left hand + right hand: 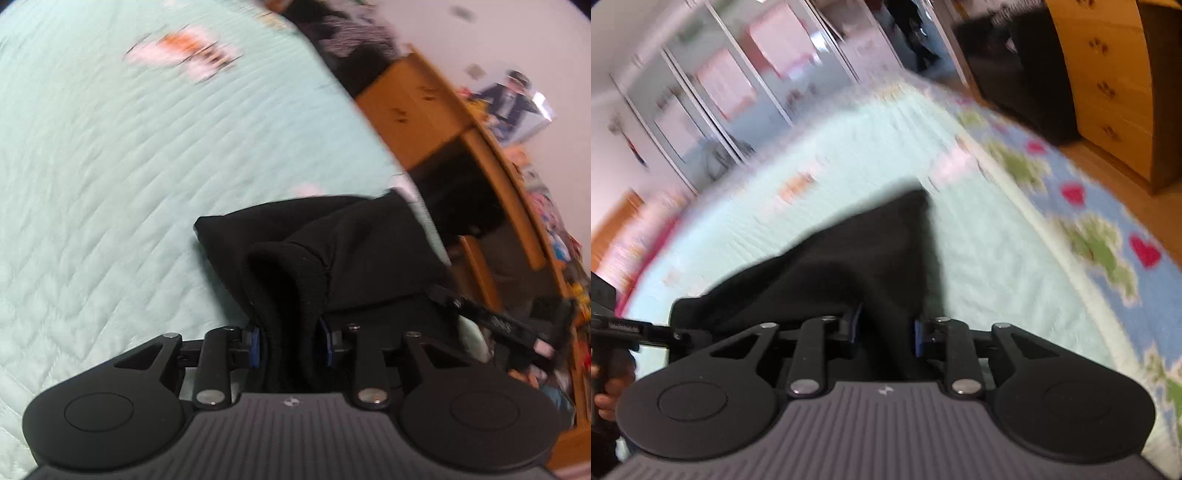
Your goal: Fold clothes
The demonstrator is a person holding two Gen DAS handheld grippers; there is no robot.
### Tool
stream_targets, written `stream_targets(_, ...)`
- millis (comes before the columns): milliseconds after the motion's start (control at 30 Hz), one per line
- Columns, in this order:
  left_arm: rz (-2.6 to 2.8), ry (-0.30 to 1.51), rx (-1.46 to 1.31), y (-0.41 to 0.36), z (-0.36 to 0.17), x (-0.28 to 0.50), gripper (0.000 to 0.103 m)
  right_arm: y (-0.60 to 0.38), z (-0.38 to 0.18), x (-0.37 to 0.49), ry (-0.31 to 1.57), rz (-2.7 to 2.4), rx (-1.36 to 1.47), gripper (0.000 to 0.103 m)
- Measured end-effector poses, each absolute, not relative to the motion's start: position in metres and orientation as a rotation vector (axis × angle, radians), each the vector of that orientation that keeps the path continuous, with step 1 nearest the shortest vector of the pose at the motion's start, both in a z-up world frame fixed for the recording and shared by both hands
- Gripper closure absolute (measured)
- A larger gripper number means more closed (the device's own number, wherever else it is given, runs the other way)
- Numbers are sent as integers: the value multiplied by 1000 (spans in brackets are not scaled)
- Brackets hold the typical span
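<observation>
Left hand-held gripper (291,341): I read its blue pads (254,345) as standing on either side of a thick ribbed hem of the black garment (332,236). The fabric fills the gap between the pads, but I cannot tell whether they press on it or only flank it. Ahead of this hand-held gripper the garment lies in a folded bundle on the bed's mint-green quilt (129,177). Far ahead and to the left of the fingers, a blurred orange and white print (184,53) sits on the quilt. To the right, beyond the bed edge, stands a wooden dresser (413,110).

Right hand-held gripper (886,334): black cloth also passes between its blue pads (918,338), and the garment (871,251) rises ahead of it to a point over the quilt (979,258). Motion blur prevents me from confirming a clamp here as well. To the right of this hand-held gripper runs the quilt's blue border with hearts (1108,236), and past it a wooden chest of drawers (1108,92). At the left edge I see the other hand-held gripper's body and fingers of the person's hand (605,402).
</observation>
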State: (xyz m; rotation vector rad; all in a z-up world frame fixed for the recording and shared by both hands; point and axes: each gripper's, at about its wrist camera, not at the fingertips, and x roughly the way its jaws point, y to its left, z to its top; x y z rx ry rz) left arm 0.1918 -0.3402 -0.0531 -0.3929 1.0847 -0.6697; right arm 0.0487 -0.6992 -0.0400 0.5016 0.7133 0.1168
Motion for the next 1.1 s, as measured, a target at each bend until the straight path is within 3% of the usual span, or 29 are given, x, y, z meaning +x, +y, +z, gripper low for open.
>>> stream_targets(200,-667,1108,-588,-310,-62,198,56,-713,-34,20,649,48,594,64)
stream_targets(400,-643,870,-441,-305,-11,153,54,-678,5,-19,496,136,582,64)
stream_targets(500,-743,795,-339,-328,16,131,40,-650,9,-19,526,164,548,64)
stream_targets(767,-706,965,-44,-415,-30,122,40,-621,-40,-13,703,199,545,65)
stream_targets(867,-642,964,16,-425,-16,114,39,-613,-28,-16,696,143,539,64)
stream_targets(900,-611,980,25,-427,-9,113,39,-610,-20,-17,702,117,533,59)
stream_targets(1033,-465,1008,104,-434,18,105,34,-578,32,-16,712,-64,333,14)
stream_targets(1100,-398,1011,147,-439,32,99,31,-566,52,-10,732,-103,263,13)
